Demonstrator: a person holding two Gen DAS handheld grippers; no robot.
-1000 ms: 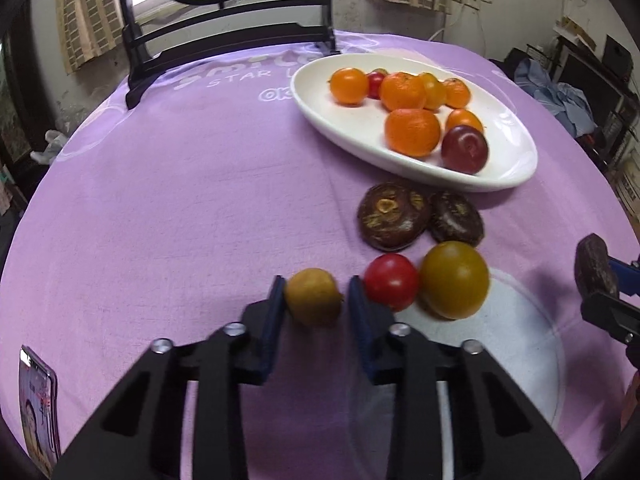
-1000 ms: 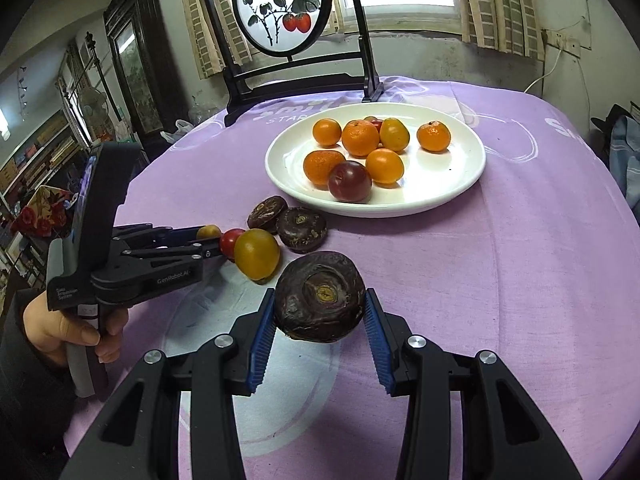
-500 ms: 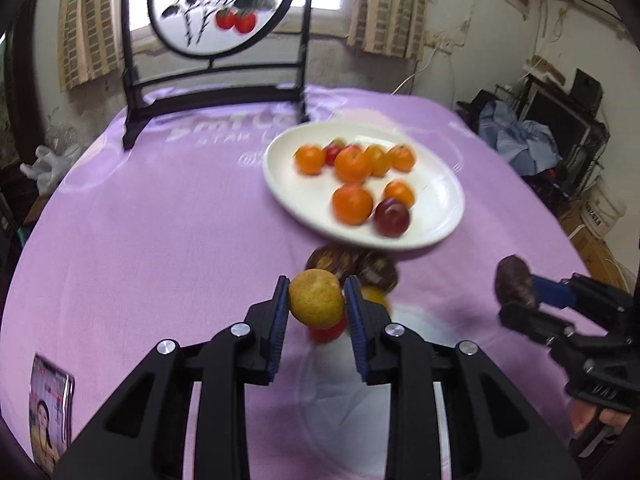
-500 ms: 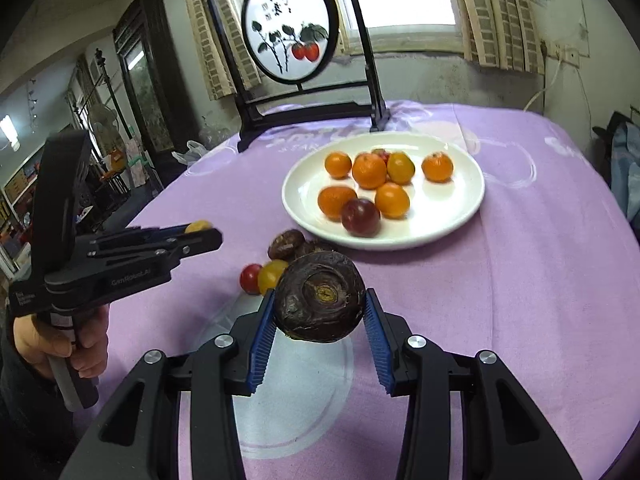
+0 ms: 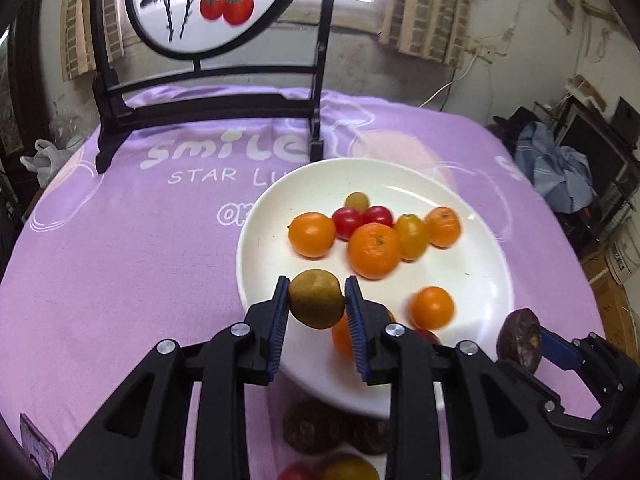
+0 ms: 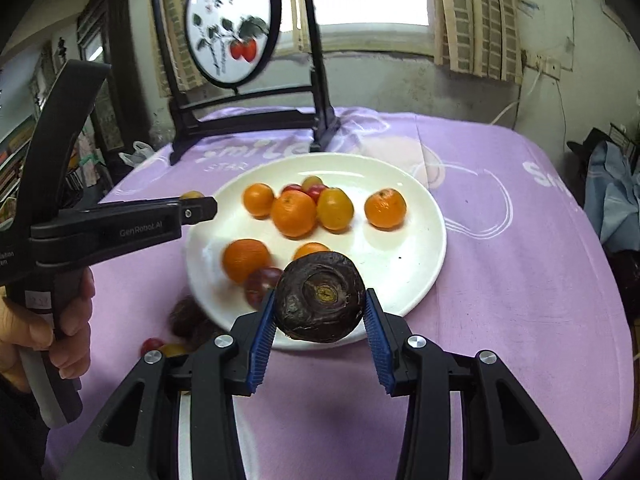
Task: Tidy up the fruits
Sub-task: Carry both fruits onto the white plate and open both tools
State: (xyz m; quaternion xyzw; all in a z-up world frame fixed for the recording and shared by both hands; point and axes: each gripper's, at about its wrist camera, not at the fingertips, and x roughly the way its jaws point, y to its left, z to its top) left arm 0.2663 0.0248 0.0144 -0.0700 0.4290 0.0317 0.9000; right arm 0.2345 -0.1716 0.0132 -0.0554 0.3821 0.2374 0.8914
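Now your left gripper (image 5: 316, 304) has its jaws clamped on a small yellow-brown fruit (image 5: 316, 298), held above the near left rim of the white plate (image 5: 480, 280). Your right gripper (image 6: 320, 312) grips a dark wrinkled fruit (image 6: 320, 296) over the plate's near edge.

Cloth on surface (image 5: 120, 280): lilac w/ white lettering + pale circle outlines. Plate (image 5: 480, 248), frame centre: white. On it: oranges (image 5: 373, 250) bright orange, cherry tomatoes (image 5: 347, 222) red. Left claw (image 5: 317, 302): black, blue ribbed pads; fruit (image 5: 317, 299) in it olive-yellow, speckled. Right claw (image 6: 320, 308): same colours; fruit (image 6: 320, 297) in it dark brown-purple, yellowish centre. Round screen (image 6: 230, 24), upper left: white panel, red fruit, dark leaves, black frame.
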